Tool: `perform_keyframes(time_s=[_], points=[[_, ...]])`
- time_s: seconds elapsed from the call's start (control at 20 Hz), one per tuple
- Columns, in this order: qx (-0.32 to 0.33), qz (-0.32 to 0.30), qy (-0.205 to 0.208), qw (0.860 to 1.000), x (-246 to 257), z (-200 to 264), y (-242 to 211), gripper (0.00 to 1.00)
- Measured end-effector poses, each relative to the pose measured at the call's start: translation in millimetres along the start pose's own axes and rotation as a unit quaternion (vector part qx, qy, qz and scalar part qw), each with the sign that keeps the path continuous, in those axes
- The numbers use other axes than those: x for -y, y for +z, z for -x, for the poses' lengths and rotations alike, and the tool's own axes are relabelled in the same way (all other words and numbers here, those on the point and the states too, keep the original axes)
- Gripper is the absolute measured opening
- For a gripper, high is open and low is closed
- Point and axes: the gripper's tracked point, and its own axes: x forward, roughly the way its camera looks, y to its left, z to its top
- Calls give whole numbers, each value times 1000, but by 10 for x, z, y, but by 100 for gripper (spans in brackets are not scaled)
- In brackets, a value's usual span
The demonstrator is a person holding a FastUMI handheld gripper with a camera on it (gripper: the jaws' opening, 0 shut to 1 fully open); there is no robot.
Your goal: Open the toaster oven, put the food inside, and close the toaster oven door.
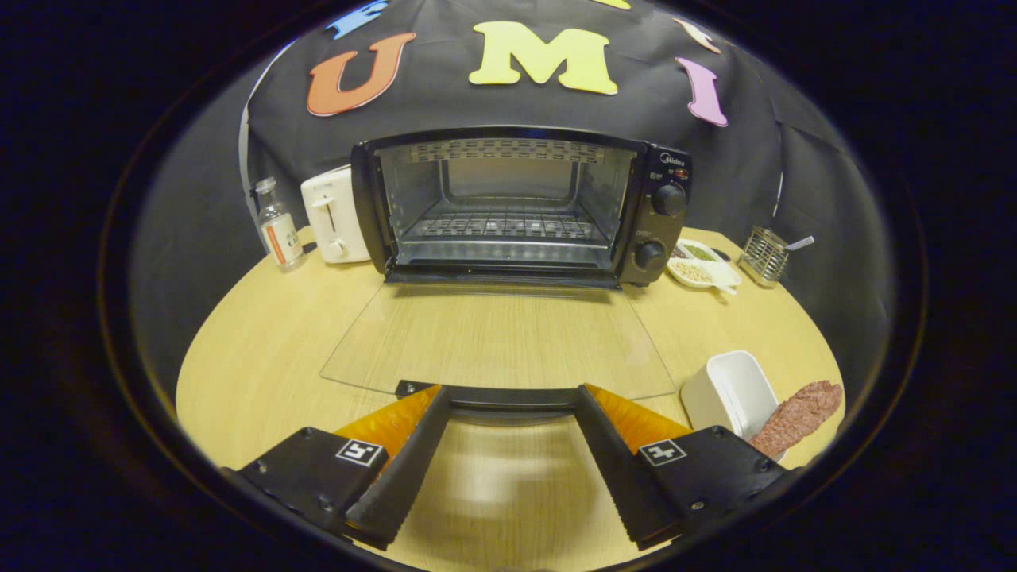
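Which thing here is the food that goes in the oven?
Start at the black toaster oven with its glass door lying open on the table. Beside the open hand-held gripper stands a white dish; the food leans in it, a reddish-brown lumpy strip.

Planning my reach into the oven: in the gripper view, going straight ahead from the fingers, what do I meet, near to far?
Open gripper, fingers apart and holding nothing → door handle at the fingertips → glass door lying flat, fully open → wire rack inside the toaster oven → oven's back wall.
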Motion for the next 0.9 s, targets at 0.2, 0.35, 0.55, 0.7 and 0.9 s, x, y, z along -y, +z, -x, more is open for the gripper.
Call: perform_keyframes(time_s=[0.2,0.35,0.55,0.7,0.9], points=[[-6,-1,0,1000,8,-10,-15,100],[-2,2,2,1000,7,25,32,100],[25,7,21,999,151,276,269,100],[52,25,25,998,545,509,498,100],[62,45,12,997,1512,769,693,100]])
